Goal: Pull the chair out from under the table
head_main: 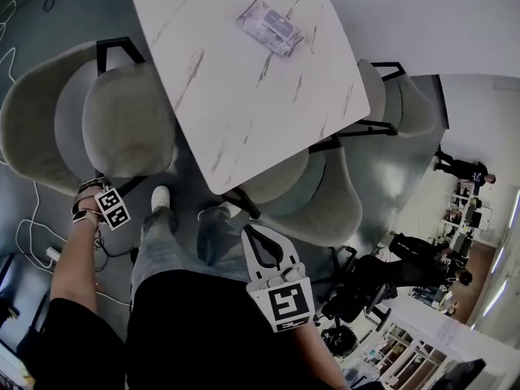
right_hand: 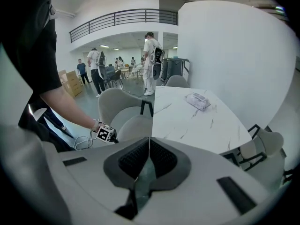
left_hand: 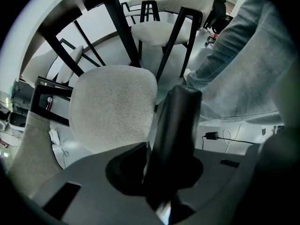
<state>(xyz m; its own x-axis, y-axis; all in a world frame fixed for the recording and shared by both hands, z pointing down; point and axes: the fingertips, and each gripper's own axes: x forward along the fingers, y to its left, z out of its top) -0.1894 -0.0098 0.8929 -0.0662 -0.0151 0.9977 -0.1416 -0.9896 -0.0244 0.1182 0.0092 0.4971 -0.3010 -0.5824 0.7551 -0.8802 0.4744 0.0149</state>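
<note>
Grey fabric covers the chair (head_main: 126,124), which has a rounded shell back and a black frame. In the head view it stands at the left side of the marble-patterned bench (head_main: 244,96). Its seat is just beside the bench edge, and almost none of it is under the top.

The left gripper (head_main: 101,197) is low at the front of this chair. In its own view the fingers are clenched on a black bar (left_hand: 176,125), which I take to be part of the chair's frame, though I cannot say which part. The seat cushion is close behind the bar.

The right gripper (head_main: 253,236) is held over the person's thigh, well apart from the chair. Its fingers (right_hand: 133,158) are pressed together with nothing between them.

On the bench lies one wrapped packet (head_main: 270,27) (perhaps wipes; the print is too small to read). A second chair (head_main: 321,205), at the near right corner, is partly tucked under the top.

In my judgement the task is mostly done, because the seat looks free enough for a person to sit down. What is left is perhaps a small further draw away from the bench, and then to let go of the bar. The cables on the floor (head_main: 32,234) near the chair could catch a leg.
</note>
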